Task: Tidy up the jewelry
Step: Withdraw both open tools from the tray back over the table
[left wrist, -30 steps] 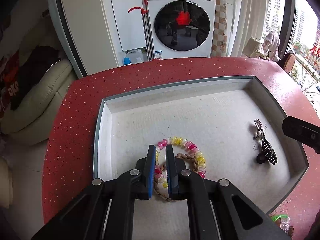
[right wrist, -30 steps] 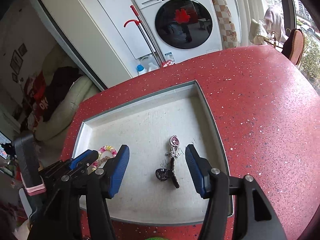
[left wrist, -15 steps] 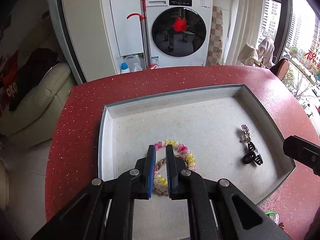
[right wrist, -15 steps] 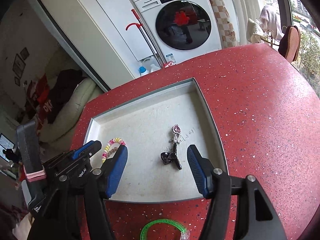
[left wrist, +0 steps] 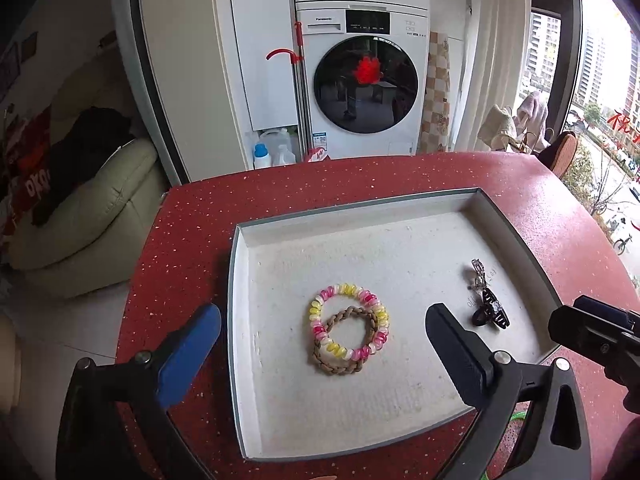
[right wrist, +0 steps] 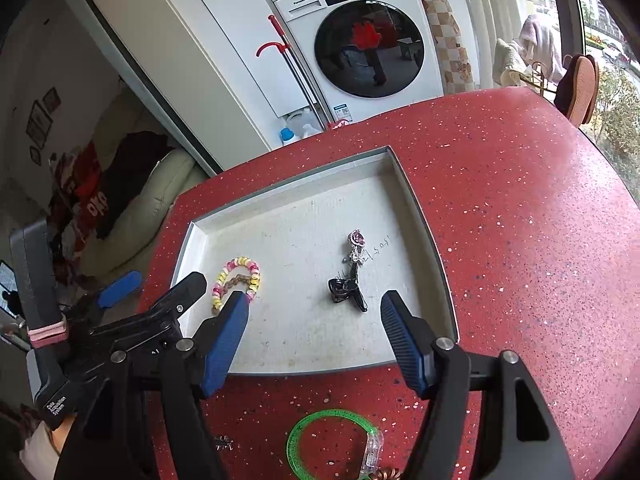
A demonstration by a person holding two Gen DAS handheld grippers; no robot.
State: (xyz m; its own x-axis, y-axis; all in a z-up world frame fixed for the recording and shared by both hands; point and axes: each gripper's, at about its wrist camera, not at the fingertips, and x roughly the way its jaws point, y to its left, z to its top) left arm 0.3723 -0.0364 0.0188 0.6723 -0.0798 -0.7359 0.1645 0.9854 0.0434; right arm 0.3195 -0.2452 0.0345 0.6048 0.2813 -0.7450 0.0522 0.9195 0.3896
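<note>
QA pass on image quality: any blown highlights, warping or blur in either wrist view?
Left wrist: window at right is blown out; fisheye bows the tray edges; bracelets sharp. Right wrist: window also overexposed; green bangle at the bottom is stretched but legible.

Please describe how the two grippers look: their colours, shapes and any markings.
Both are black frames with silver bolts and long blue-padded fingers. The left gripper has smooth blue pads; the right gripper has ribbed ones. The left body carries white lettering, "Data Acquisition System", and a pink band.
</note>
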